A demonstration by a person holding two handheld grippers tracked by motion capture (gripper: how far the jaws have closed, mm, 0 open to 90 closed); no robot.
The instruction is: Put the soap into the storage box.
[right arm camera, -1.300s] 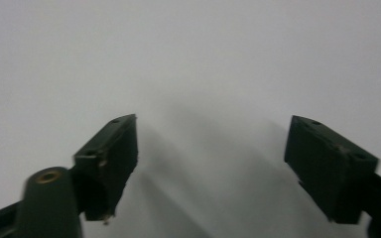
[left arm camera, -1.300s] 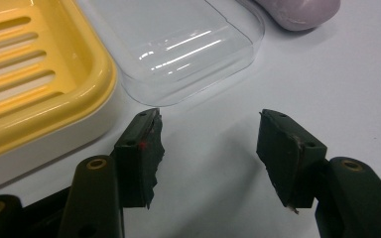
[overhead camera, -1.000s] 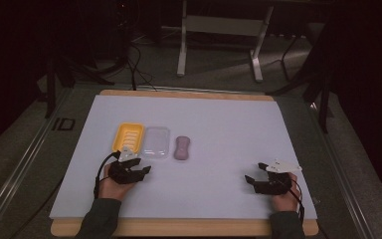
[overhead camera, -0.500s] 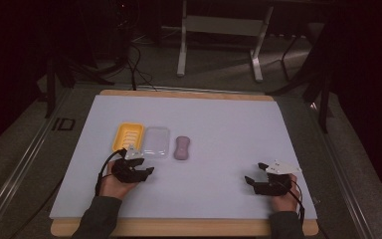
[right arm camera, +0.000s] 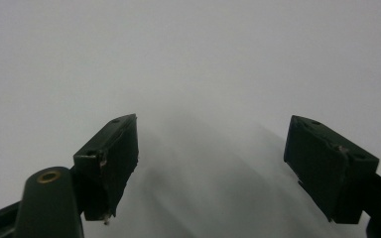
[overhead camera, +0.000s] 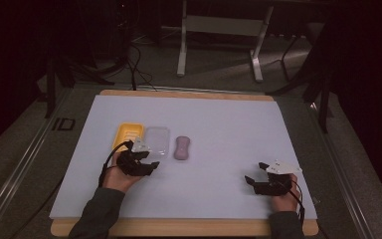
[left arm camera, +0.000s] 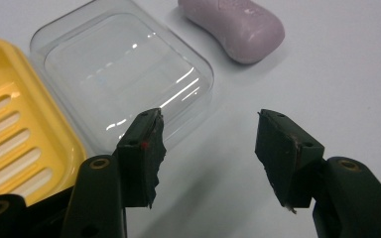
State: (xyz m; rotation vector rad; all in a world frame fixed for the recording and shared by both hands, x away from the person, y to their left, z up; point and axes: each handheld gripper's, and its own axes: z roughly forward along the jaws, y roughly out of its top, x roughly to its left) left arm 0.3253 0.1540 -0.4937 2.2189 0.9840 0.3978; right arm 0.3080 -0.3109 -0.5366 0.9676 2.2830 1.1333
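Your left gripper (overhead camera: pixel 146 166) has moved up and right since a second ago, jaws spread and empty, nosing at the near edge of the clear soap-dish lid (left arm camera: pixel 124 74). Reads as a reach for that lid or the soap beyond it. Count, left to right: one yellow slotted soap tray (left arm camera: pixel 15 129) touching the lid, one lid, one mauve soap bar (left arm camera: pixel 235 27) just apart. Your right gripper (overhead camera: pixel 256 179) hasn't budged, jaws wide, nothing held, over bare white mat (right arm camera: pixel 188 59).
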